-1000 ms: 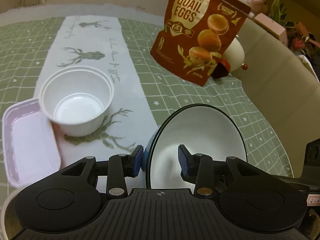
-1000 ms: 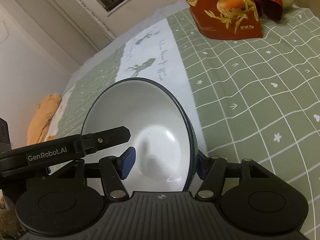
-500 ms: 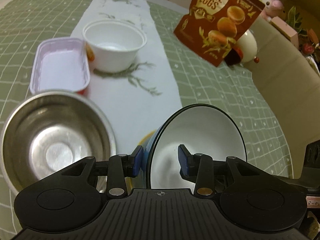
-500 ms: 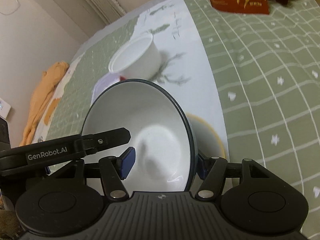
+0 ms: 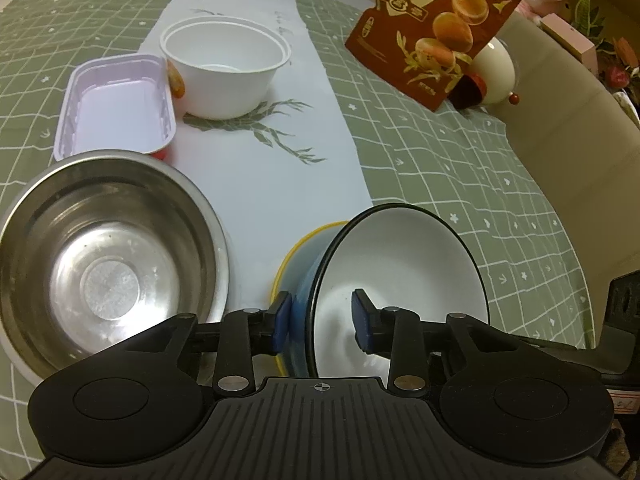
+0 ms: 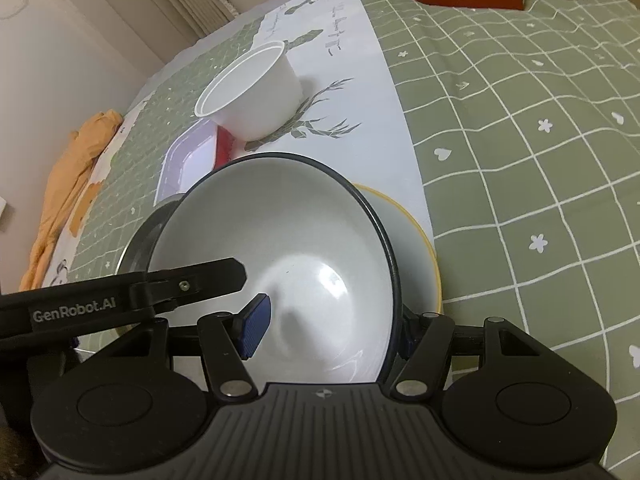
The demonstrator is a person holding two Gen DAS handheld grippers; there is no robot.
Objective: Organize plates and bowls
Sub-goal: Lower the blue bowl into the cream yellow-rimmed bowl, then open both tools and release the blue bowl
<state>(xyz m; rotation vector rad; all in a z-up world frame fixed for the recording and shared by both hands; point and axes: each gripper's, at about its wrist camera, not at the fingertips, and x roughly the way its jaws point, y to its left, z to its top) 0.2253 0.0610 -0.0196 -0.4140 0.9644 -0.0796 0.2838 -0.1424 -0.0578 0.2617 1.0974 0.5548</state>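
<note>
A dark-rimmed bowl, white inside and blue outside, is held by both grippers. My left gripper is shut on its left rim. My right gripper is shut on its right rim. The bowl hangs tilted just over a yellow-rimmed bowl on the table. A steel bowl sits to the left, its rim showing in the right wrist view. A white plastic bowl and a lilac tray stand farther back.
A brown quail eggs bag and a white egg-shaped figure stand at the far right. The table has a green checked cloth with a white runner. An orange cloth lies at the left.
Both grippers carried the dark-rimmed bowl back toward the near side and lower. The steel bowl and yellow-rimmed bowl came into view, and the held bowl now hangs over the yellow-rimmed one.
</note>
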